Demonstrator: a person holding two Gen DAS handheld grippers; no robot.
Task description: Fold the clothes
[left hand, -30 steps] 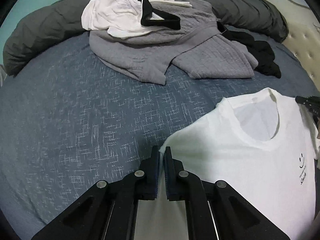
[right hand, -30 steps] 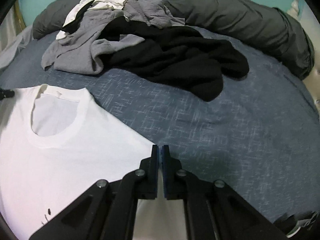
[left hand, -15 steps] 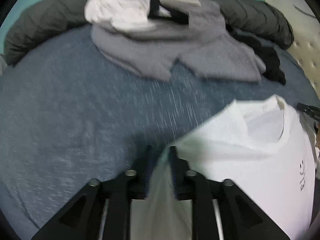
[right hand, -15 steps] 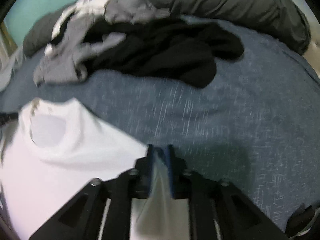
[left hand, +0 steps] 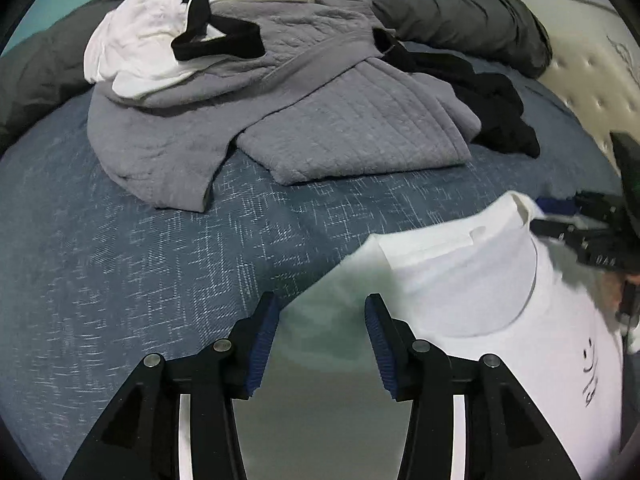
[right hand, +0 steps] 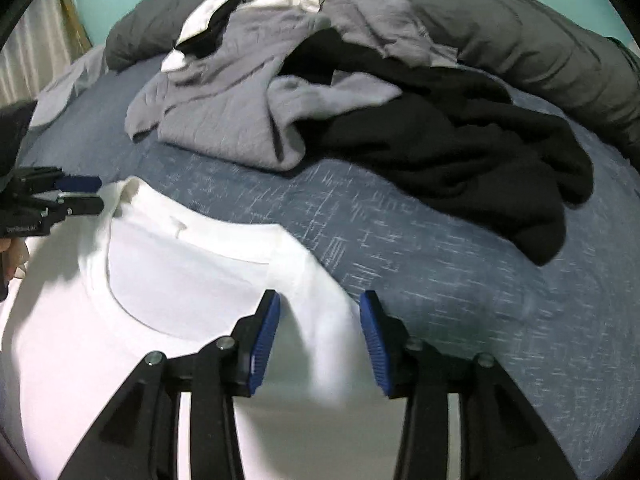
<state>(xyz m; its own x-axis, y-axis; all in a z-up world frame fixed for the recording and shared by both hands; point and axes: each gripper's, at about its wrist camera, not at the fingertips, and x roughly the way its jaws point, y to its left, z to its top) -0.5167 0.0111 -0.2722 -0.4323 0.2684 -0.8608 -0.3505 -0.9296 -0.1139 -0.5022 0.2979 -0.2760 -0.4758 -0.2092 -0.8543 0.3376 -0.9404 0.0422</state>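
Blue-flecked bedspread [left hand: 160,280], unfolded heap behind. My left gripper [left hand: 320,344]: jaws opening, white T-shirt [left hand: 480,300] shoulder lying loose between them, unpinched. T-shirt: front-up, collar away from me. My right gripper [right hand: 320,336]: jaws opening over the other shoulder, likewise released. Step, I judge: laying flat; next calls for regripping to fold.

Each black tool [left hand: 320,344] carries ribbed blue pads [left hand: 262,350], silver screws.

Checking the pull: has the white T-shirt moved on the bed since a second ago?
Yes. The white T-shirt has slid toward the grey garment.
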